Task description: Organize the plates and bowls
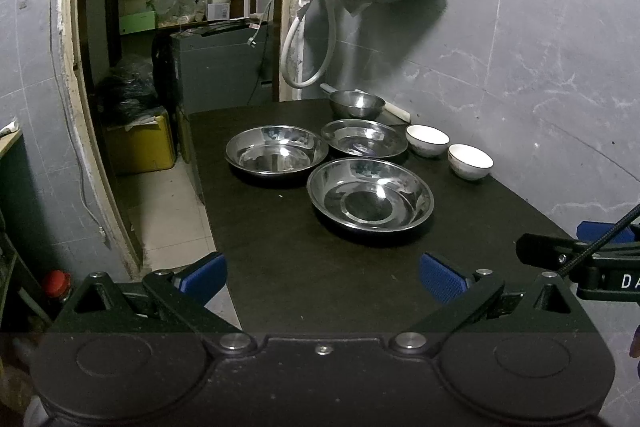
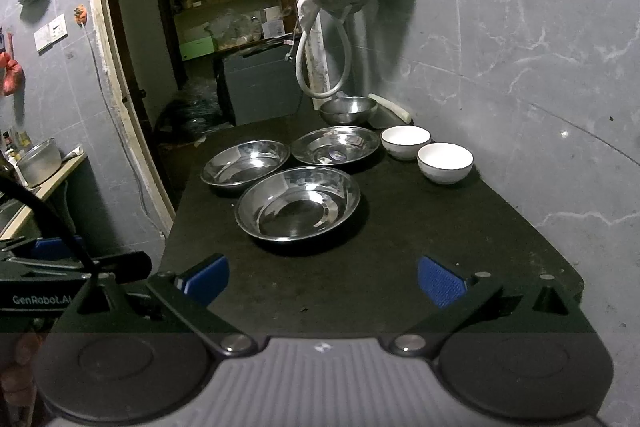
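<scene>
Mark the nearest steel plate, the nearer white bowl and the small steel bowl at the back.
nearest steel plate (image 2: 298, 205), right wrist view, flat centre.
nearer white bowl (image 2: 445, 163), right wrist view, inner wall.
small steel bowl (image 1: 357, 104), left wrist view, inside.

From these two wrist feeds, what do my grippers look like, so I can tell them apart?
Both are black, with blue ribbed pads. The left gripper has a black body; in the right wrist view its side reads "GenRobot.AI". The right gripper has a grey ribbed body and a black braided cable.
</scene>
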Demonstrator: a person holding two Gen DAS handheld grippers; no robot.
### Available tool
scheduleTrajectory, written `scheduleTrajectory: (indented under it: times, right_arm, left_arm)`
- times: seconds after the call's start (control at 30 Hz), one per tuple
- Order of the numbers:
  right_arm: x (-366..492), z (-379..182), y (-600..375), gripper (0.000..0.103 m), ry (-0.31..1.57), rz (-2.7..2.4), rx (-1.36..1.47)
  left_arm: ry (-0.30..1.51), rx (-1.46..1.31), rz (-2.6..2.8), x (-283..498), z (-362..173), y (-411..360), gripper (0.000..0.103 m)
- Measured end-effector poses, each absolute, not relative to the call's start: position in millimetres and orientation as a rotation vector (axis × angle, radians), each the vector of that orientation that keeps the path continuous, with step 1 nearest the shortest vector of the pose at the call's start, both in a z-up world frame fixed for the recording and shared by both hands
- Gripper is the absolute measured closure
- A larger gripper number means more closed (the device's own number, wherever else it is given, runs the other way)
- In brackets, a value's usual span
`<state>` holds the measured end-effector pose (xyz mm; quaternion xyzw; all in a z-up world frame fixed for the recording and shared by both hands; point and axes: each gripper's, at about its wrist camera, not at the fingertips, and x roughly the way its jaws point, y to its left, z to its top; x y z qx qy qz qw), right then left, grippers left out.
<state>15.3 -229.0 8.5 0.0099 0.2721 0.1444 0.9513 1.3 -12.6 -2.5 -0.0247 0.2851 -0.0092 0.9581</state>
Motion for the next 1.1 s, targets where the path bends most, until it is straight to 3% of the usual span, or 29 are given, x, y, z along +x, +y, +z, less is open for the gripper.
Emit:
scheduleTrajectory:
  times: [1.1]
  right_arm:
    - [15.4,8.3,-229.0,0.000,0.555,0.296,0.023]
  left_arm:
    - [0.593,-0.047,-0.022,1.6,-3.9,-15.3,0.001]
